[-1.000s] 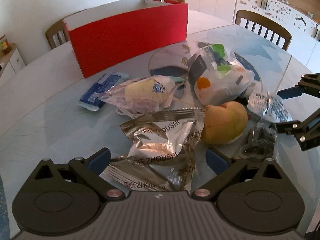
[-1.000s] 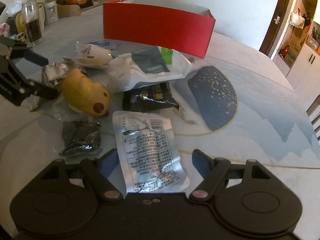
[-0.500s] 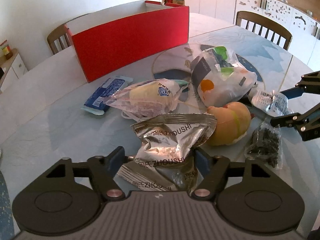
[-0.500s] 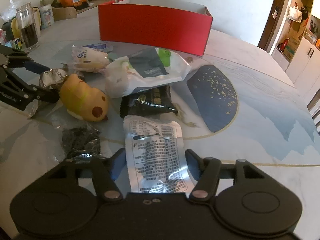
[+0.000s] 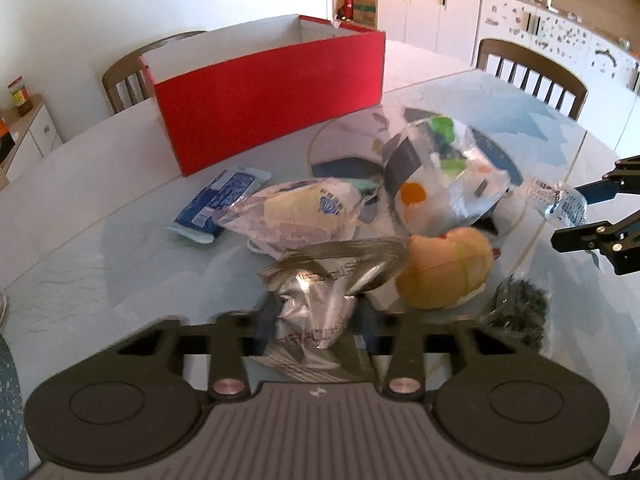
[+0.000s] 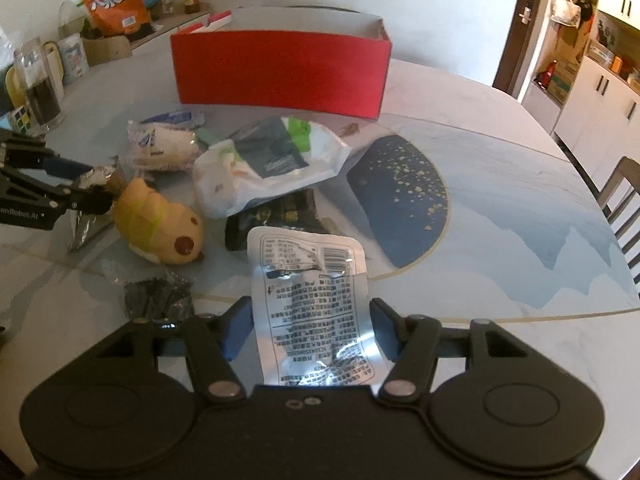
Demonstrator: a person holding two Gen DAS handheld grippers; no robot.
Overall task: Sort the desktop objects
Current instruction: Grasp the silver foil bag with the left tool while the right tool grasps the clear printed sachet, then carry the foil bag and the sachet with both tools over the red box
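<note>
Your left gripper (image 5: 316, 316) is clamped on the crumpled silver snack bag (image 5: 320, 300), which sits squeezed between its pads. The red box (image 5: 272, 96) lies straight ahead beyond the pile, long side facing you. Your right gripper (image 6: 310, 330) pinches the white printed pouch (image 6: 312, 304).

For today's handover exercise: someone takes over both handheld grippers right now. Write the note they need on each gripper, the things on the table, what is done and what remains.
Left gripper: its jaws have just closed, shut on the silver snack bag.
Right gripper: its jaws have just narrowed onto the white printed pouch and seem to grip it.
Red box stands at the far side; nothing shows inside it.
Left on the table: yellow plush toy, white plastic bag, black packet, dark pellet bag, blue packet, cream-filled clear bag.
</note>
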